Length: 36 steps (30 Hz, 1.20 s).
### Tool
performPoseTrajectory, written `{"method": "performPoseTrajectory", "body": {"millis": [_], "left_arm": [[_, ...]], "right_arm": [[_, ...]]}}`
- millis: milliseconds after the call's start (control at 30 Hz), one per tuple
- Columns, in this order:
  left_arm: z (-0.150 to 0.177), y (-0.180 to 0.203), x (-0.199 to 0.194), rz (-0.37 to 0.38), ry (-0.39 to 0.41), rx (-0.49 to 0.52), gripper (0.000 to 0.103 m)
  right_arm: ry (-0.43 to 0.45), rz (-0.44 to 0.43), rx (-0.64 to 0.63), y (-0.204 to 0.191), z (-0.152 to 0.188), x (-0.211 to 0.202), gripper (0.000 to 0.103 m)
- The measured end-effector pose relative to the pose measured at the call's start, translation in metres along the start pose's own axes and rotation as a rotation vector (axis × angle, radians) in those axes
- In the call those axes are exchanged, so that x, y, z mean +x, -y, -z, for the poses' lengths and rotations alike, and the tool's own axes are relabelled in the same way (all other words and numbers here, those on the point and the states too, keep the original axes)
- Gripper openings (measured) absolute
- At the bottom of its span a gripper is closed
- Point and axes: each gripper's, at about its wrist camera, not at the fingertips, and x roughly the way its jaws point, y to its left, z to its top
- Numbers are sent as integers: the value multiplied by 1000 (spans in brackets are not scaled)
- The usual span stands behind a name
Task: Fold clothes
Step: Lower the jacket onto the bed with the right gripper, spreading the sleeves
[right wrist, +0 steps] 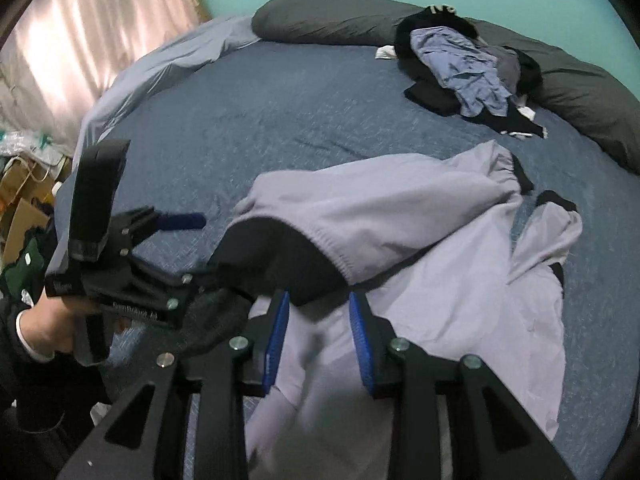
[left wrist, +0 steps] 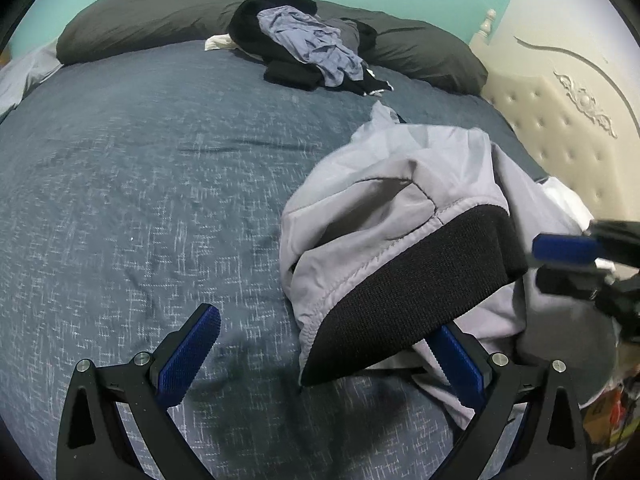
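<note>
Bedspread (left wrist: pixel 140 184) left of jacket (left wrist: pixel 400 184) bare – passable; clothes pile (left wrist: pixel 304 48) blocks far edge.

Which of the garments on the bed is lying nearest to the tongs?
The light grey garment with the black waistband. It lies right at both tongs, while the blue garment and the black clothes are piled far off by the pillows.

Home bedroom, blue-covered bed (left wrist: pixel 140 168), grey pillows (left wrist: pixel 140 20), tufted headboard (left wrist: pixel 560 128), curtain (right wrist: pixel 100 20)
</note>
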Motion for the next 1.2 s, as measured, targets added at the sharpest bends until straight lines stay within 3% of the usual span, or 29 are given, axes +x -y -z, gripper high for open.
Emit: {"method": "performPoseTrajectory", "body": {"millis": [400, 600, 867, 900, 967, 1200], "left_arm": [[-5, -13, 0, 6, 4, -30, 103], [-5, -18, 0, 7, 6, -35, 103], [-1, -23, 0, -4, 2, -41, 103], [-1, -24, 0, -6, 1, -42, 103], [0, -25, 1, -11, 1, -43, 103], [0, -25, 7, -12, -21, -49, 103]], "right_arm": [[-23, 16, -60, -27, -7, 25, 31], [-43, 96, -119, -39, -5, 36, 31], [9, 133, -4, -27, -15, 42, 31], [24, 136, 14, -24, -16, 40, 30], [55, 142, 51, -17, -19, 37, 10], [161, 151, 63, -5, -24, 6, 3]]}}
